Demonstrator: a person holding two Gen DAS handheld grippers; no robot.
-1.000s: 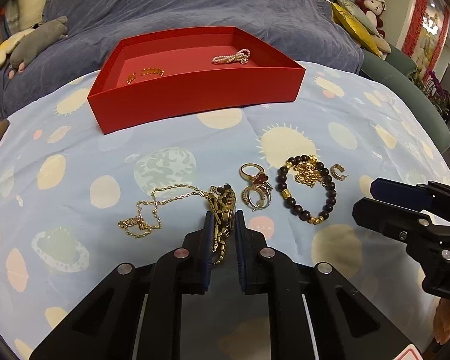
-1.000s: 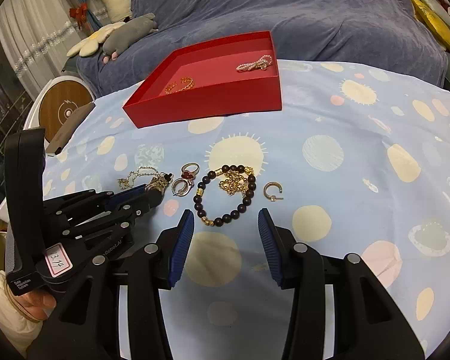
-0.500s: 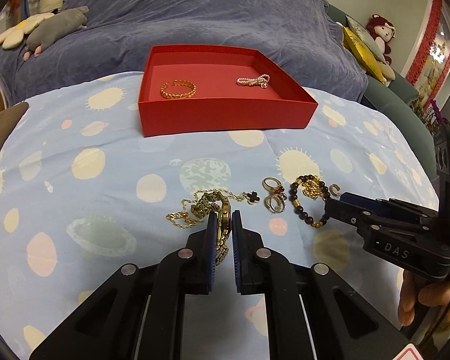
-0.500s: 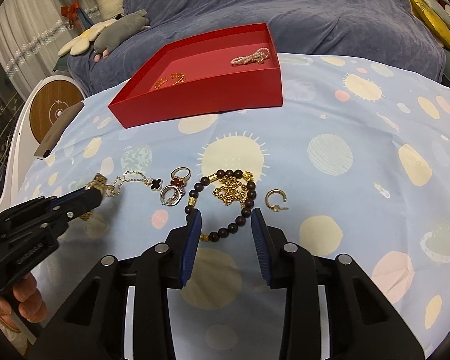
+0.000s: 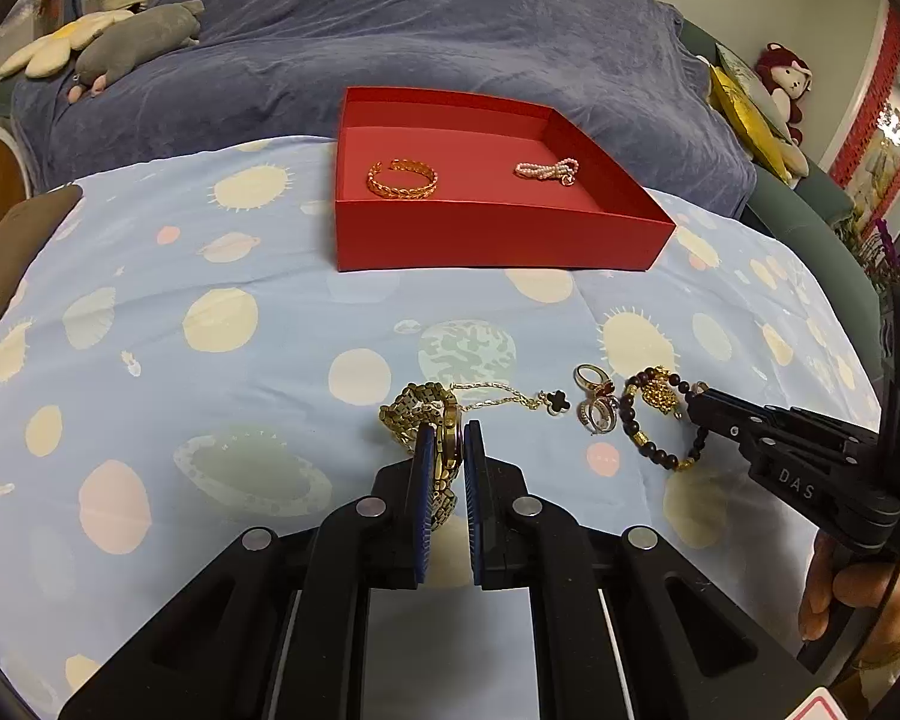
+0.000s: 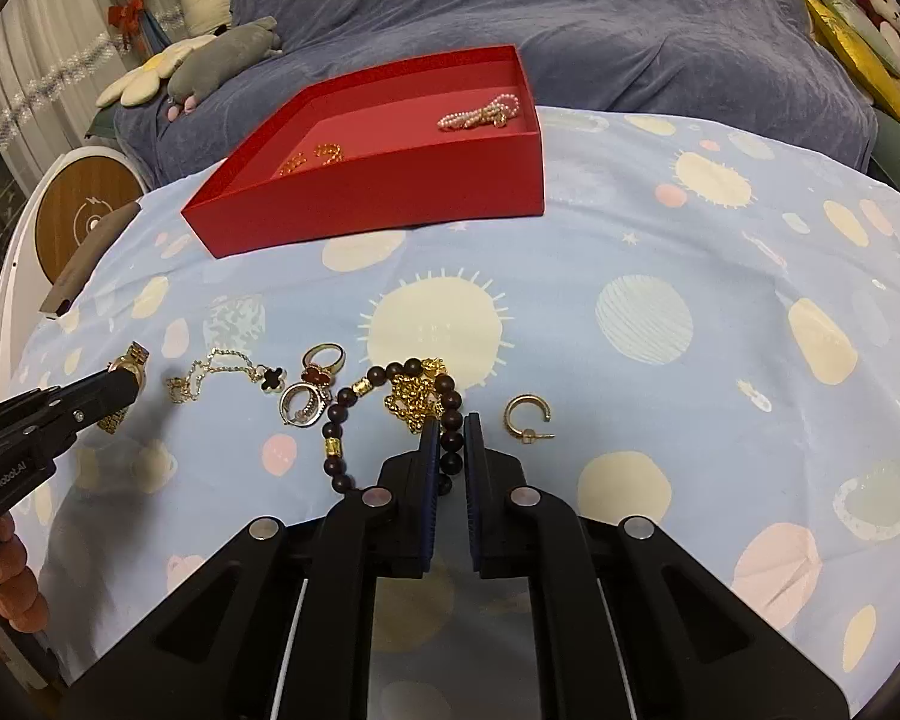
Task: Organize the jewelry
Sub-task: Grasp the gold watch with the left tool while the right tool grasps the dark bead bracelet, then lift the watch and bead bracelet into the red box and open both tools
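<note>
**Both grippers loaded, tray next**

Left wrist view: your left gripper (image 5: 449,441) is clamped on the gold watch (image 5: 441,435), short of the red tray (image 5: 498,234).

Right wrist view: your right gripper (image 6: 448,441) is clamped on the dark bead bracelet (image 6: 390,414) on the bed. Lift gently; the gold chain (image 6: 415,399) may snag.

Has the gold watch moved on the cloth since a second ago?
Yes. Clamped in the left gripper, the gold watch has been dragged left, away from the rings it lay beside; the clover chain now lies between them.
</note>
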